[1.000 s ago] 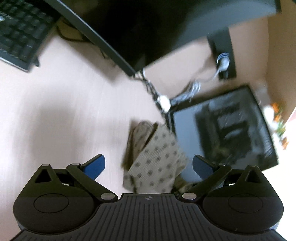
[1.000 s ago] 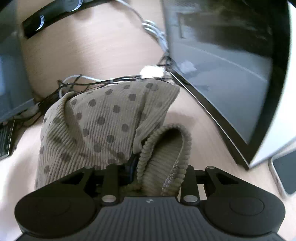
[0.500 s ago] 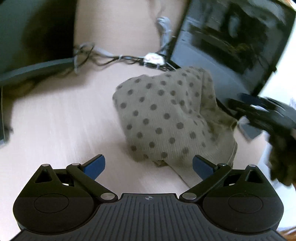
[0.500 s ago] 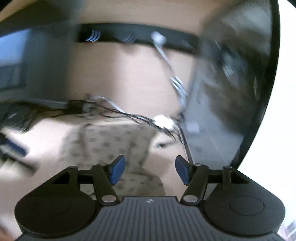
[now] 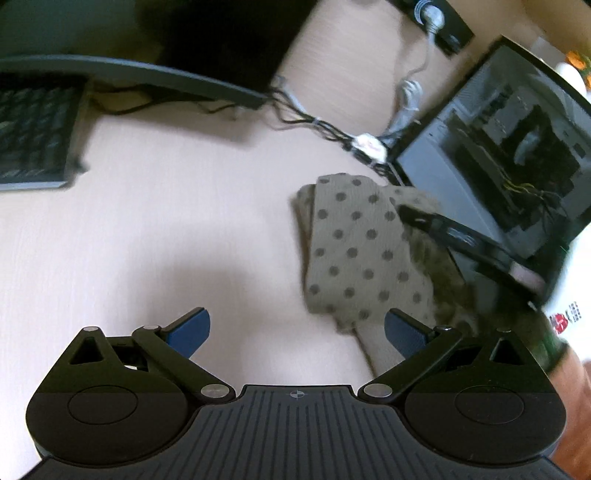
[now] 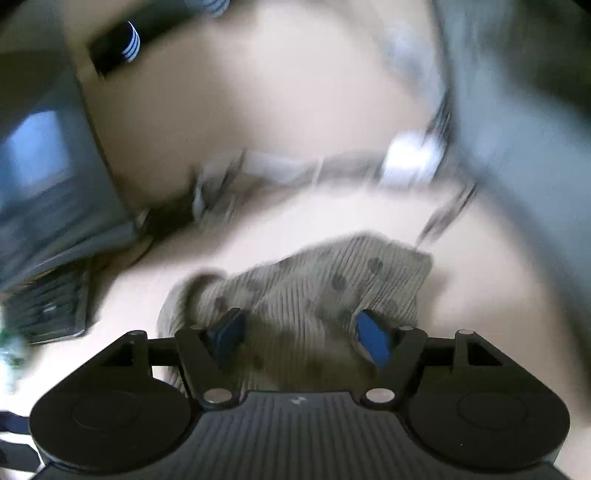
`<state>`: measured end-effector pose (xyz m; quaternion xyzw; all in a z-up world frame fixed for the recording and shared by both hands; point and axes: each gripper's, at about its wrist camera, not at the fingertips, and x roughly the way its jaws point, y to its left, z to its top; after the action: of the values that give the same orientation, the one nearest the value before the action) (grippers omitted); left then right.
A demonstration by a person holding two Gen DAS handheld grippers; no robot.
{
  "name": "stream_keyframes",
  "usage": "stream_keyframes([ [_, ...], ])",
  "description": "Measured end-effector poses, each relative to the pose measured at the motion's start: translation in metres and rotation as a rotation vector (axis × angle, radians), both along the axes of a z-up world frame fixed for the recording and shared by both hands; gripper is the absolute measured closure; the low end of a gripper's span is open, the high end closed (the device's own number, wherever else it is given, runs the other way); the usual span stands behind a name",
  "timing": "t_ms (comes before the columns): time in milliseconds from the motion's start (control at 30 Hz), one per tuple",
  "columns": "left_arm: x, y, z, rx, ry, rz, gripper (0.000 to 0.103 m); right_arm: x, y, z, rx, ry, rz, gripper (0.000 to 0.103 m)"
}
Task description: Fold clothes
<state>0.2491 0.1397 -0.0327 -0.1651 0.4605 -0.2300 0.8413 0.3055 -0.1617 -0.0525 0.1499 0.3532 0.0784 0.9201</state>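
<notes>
A folded beige ribbed garment with grey dots (image 5: 362,254) lies on the pale desk (image 5: 155,221), close to a dark monitor. My left gripper (image 5: 295,330) hovers open above the desk, with the garment ahead and to its right; nothing sits between its blue pads. My right gripper (image 6: 301,332) is open low over the same garment (image 6: 314,280), with cloth lying between its blue pads. In the left wrist view the right gripper (image 5: 450,230) reaches over the garment's right side. The right wrist view is blurred by motion.
A dark monitor (image 5: 498,147) stands right of the garment, and a bundle of cables with a white tag (image 5: 365,142) lies behind it. A black keyboard (image 5: 33,133) lies far left under a curved monitor base (image 5: 140,75). A power strip (image 5: 436,18) lies at the back.
My right gripper let go of the garment and opened, then came back down low over it. My left gripper pulled back and swung left, so the garment now lies to its right.
</notes>
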Motion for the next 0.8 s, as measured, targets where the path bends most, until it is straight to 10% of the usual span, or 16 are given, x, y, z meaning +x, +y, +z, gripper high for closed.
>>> stream_keyframes([
  [233, -0.032, 0.073, -0.011, 0.008, 0.054, 0.175, 0.000, -0.015, 0.047, -0.010, 0.086, 0.084, 0.459, 0.033],
  [333, -0.038, 0.084, -0.013, -0.010, 0.066, 0.203, 0.000, -0.037, 0.085, -0.001, -0.200, -0.050, 0.568, 0.035],
  [467, -0.040, 0.080, -0.011, -0.038, 0.059, 0.185, 0.000, -0.030, 0.090, 0.027, -0.500, -0.214, 0.376, 0.039],
  [633, -0.042, 0.075, -0.008, -0.072, 0.051, 0.162, 0.000, -0.063, 0.026, 0.085, -0.101, -0.118, 0.262, 0.036],
  [800, -0.047, 0.073, -0.006, -0.134, 0.029, 0.132, 0.000, -0.112, 0.000, 0.059, 0.219, 0.154, 0.179, 0.035],
])
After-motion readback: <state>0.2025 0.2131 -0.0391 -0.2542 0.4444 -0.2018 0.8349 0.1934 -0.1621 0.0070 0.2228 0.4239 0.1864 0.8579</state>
